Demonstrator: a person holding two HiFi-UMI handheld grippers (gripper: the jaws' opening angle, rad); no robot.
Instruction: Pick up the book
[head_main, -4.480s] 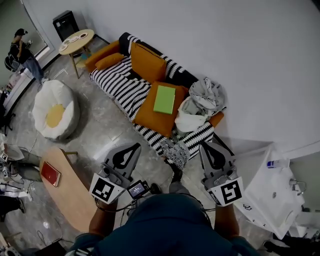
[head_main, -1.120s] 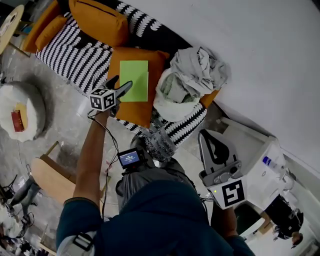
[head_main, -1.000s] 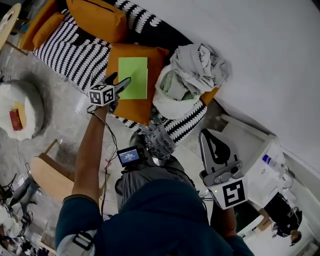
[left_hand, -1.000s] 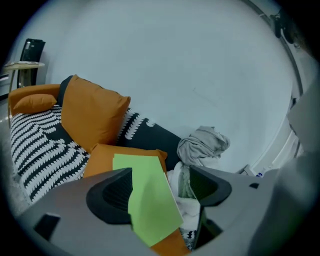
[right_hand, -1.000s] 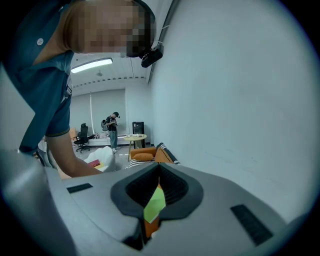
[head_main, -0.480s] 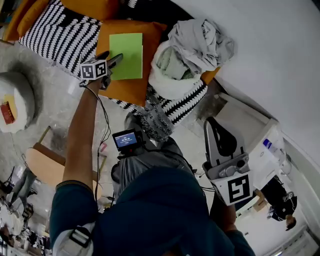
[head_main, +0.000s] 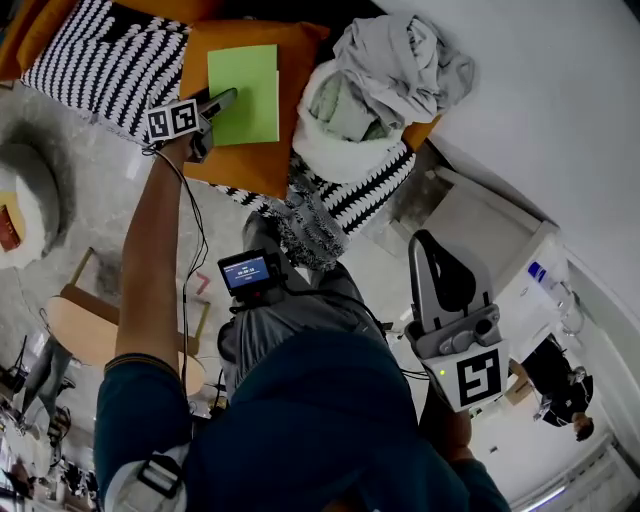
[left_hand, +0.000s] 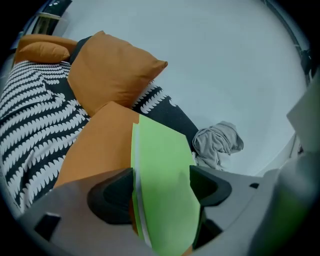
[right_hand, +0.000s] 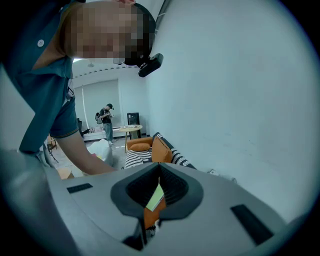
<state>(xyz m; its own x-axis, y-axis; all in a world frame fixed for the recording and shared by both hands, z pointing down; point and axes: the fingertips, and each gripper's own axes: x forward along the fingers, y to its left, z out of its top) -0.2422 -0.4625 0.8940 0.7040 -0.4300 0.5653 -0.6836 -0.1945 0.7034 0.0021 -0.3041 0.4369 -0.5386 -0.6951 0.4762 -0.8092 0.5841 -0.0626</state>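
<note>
Book (head_main: 243, 80) green, flat on orange cushion (head_main: 257, 165), left gripper (head_main: 220, 101) jaws wide around its near end, right gripper (head_main: 430, 248) closed, empty, well apart.

One striped sofa (head_main: 90, 58), one green book (head_main: 243, 90), at least three orange cushions (left_hand: 95, 145) (left_hand: 112, 72) (left_hand: 42, 51), one heap of grey clothes (head_main: 400, 60), two grippers (head_main: 222, 98) (head_main: 423, 240).

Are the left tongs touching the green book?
Cannot tell. Left gripper view shows the green book between the parted jaws of the left tongs, its edges meeting the pads, neither gap nor squeeze plain.
</note>
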